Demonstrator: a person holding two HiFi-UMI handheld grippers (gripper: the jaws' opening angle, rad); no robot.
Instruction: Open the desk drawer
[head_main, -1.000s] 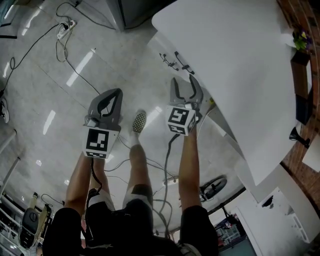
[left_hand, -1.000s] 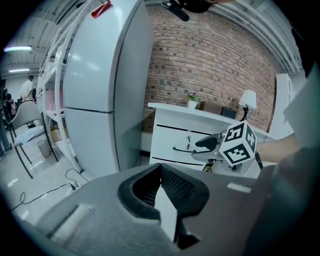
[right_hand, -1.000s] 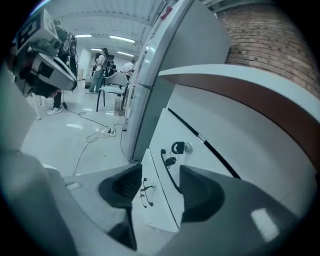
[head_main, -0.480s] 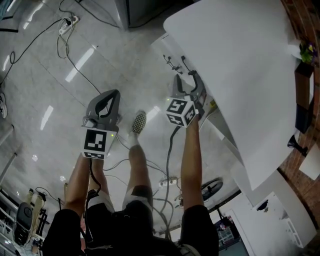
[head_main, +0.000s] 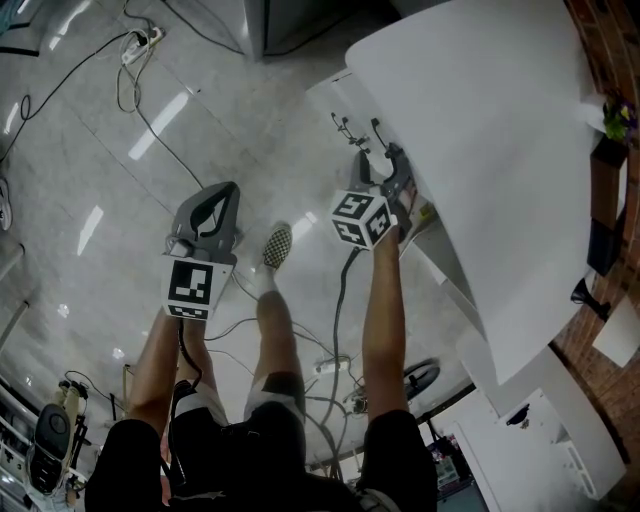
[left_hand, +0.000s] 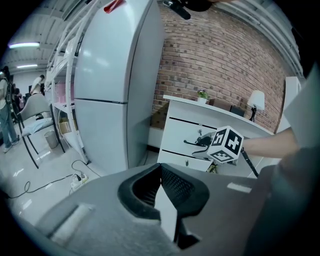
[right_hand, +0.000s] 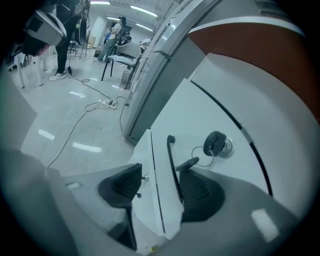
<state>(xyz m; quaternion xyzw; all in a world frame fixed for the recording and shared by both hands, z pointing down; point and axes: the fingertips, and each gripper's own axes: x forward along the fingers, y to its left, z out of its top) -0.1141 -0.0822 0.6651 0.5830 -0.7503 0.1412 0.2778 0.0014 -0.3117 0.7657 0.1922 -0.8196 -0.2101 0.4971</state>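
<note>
Right gripper view: poised at the shut desk drawer (right_hand: 200, 110) in the white table (head_main: 480, 120), with the right gripper (right_hand: 160, 187) spread wide around the black handle (right_hand: 172, 165), just beginning to narrow, pads not yet pressing. Reaching step, judged nearly done. Next: clamp onto the handle, then pull straight out, clear of the key (right_hand: 216, 141) in the lock. Left gripper (left_hand: 160, 172) closed on nothing, idle above the floor.

Head view steeply down from overhead, left gripper view from farther back toward the drawer fronts (left_hand: 177, 134) centre right, right gripper view close against them, fronts shared.
</note>
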